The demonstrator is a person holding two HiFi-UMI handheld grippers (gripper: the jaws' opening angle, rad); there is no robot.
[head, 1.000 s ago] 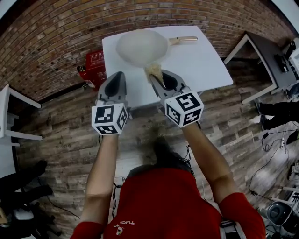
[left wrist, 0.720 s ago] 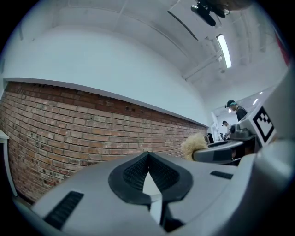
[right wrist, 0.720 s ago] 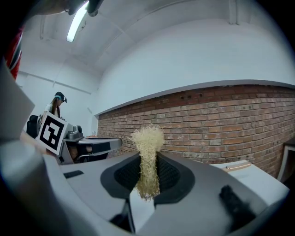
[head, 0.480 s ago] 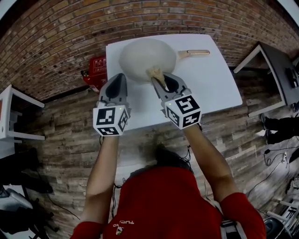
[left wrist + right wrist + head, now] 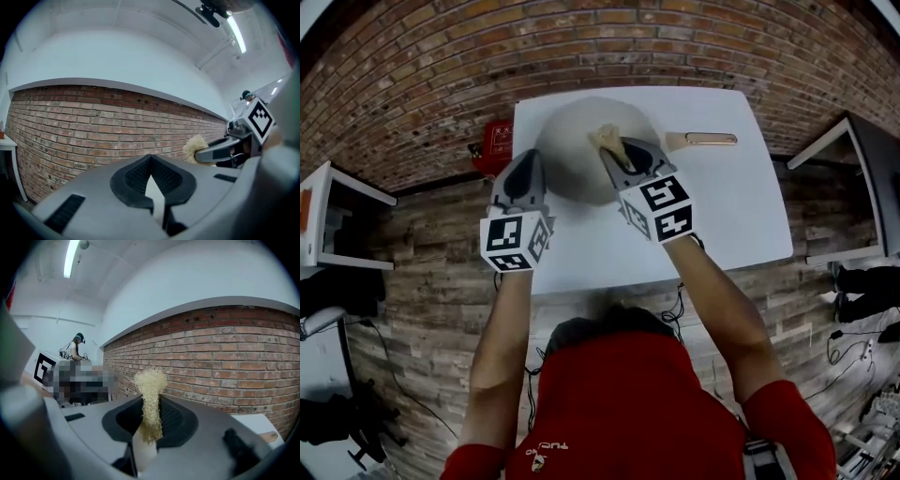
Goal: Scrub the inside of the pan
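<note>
A pale grey pan (image 5: 572,141) with a tan handle (image 5: 708,140) sits on the white table (image 5: 722,206). My right gripper (image 5: 612,150) is shut on a tan fibrous scrubber (image 5: 606,139) that hangs over the pan's inside, right of its middle. In the right gripper view the scrubber (image 5: 150,390) sticks up out of that gripper (image 5: 151,413). My left gripper (image 5: 530,157) is shut with nothing in it, at the pan's near left rim. In the left gripper view its jaws (image 5: 151,161) meet at the tip, and the scrubber (image 5: 193,146) shows off to the right.
A brick wall (image 5: 441,66) runs behind the table. A red box (image 5: 494,145) stands on the floor at the table's left edge. Other tables stand at far left (image 5: 319,216) and far right (image 5: 862,178). The floor is wood plank.
Both grippers have moved forward. The scrubber has gone from the pan's near rim to over its inside. The left gripper now sits beside the pan's left rim.
</note>
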